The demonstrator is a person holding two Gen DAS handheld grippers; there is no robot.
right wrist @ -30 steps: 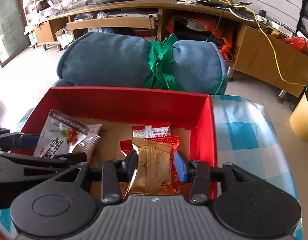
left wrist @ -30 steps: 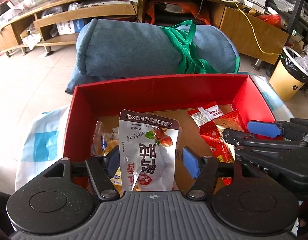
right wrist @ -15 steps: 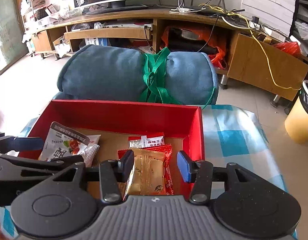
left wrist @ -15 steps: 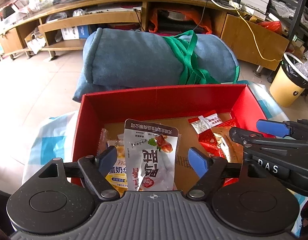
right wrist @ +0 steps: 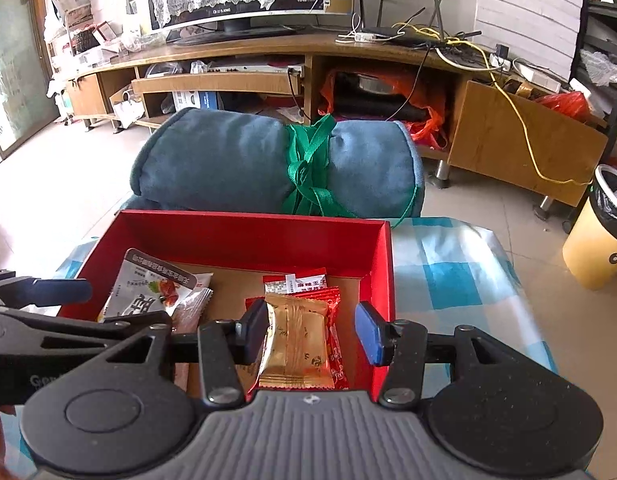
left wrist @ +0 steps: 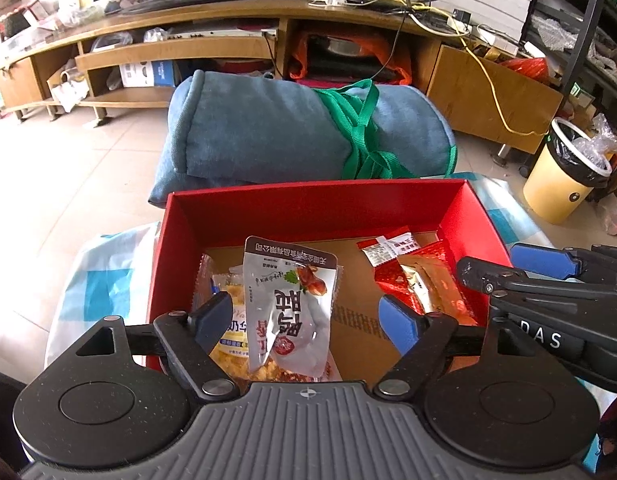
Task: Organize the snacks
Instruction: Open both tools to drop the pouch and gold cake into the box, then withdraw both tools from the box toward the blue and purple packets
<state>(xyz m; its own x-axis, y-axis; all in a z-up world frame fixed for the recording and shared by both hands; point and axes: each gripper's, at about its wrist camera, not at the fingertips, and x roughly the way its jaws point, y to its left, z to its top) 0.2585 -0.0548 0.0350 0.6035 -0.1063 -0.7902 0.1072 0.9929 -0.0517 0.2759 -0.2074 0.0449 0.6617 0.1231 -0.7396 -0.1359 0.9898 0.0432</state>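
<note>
A red box with a cardboard floor holds the snacks. A silver pouch lies on yellow packets at the box's left. A gold packet lies on red packets at the right. My left gripper is open above the silver pouch, its fingers clear of it. My right gripper is open above the gold packet, not touching it. Each gripper shows at the edge of the other's view.
The box sits on a blue and white checked cloth. A rolled blue blanket tied with green strap lies just behind it. A yellow bin stands at the right. A wooden TV bench lines the back.
Both grippers opened and let go of their snacks: the silver pouch and the gold packet now lie in the box. Both grippers pulled back and up from the box.
</note>
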